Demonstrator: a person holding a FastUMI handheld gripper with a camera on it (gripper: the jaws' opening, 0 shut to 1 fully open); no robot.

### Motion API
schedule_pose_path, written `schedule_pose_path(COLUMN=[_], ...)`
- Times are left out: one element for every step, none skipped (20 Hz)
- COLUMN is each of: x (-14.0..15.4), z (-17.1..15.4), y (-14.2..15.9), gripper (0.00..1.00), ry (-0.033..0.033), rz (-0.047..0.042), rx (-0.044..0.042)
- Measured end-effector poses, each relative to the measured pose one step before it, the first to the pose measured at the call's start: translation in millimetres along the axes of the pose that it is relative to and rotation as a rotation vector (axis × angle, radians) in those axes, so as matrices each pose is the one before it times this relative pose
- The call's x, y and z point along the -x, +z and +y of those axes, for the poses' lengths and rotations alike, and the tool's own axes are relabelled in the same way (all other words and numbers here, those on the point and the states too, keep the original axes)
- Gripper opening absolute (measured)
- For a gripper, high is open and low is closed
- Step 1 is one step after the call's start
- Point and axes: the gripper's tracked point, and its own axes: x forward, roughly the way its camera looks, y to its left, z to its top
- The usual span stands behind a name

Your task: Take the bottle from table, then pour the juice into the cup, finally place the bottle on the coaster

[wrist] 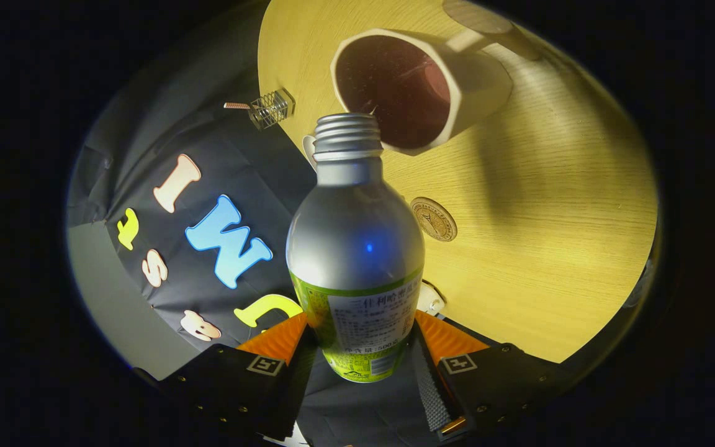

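My tool (362, 357) clamps bottle (355, 248) between both fingers; uncapped mouth tilted toward cup (419, 90); coaster (434, 218) on bench (550, 236).

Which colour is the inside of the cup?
Dark reddish brown inside the cup, white outside; gripper view. The hand-held gripper grips the bottle.

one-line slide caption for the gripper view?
Gripper clamps the uncapped bottle, its mouth tilted toward the cup on the wooden table, the coaster beside the bottle.
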Motion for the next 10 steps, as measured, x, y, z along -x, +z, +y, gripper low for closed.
schedule_pose_path(x=[0.44,0.52,0.79,0.45,0.65,0.83,0.05,0.58,1.24,0.61], z=[0.45,1.44,0.56,2.33,1.57,1.18,0.94,1.47,-0.96,0.30], y=[-0.59,-0.91,-0.36,-1.15,-0.57,-0.41,-1.05,-0.73,-0.41,-1.01], gripper=[0.77,0.77,0.77,0.77,0.77,0.77,0.77,0.77,0.77,0.77], ry=[-0.00019,-0.00100,-0.00011,0.00217,0.00124,0.00149,0.00146,0.00198,-0.00265,-0.00128], rz=[0.00150,0.00284,0.00438,0.00513,0.00035,0.00338,0.00164,0.00183,0.00326,0.00199], rx=[-0.00502,-0.00440,-0.00490,-0.00617,-0.00566,-0.00473,-0.00510,-0.00167,-0.00118,-0.00054])
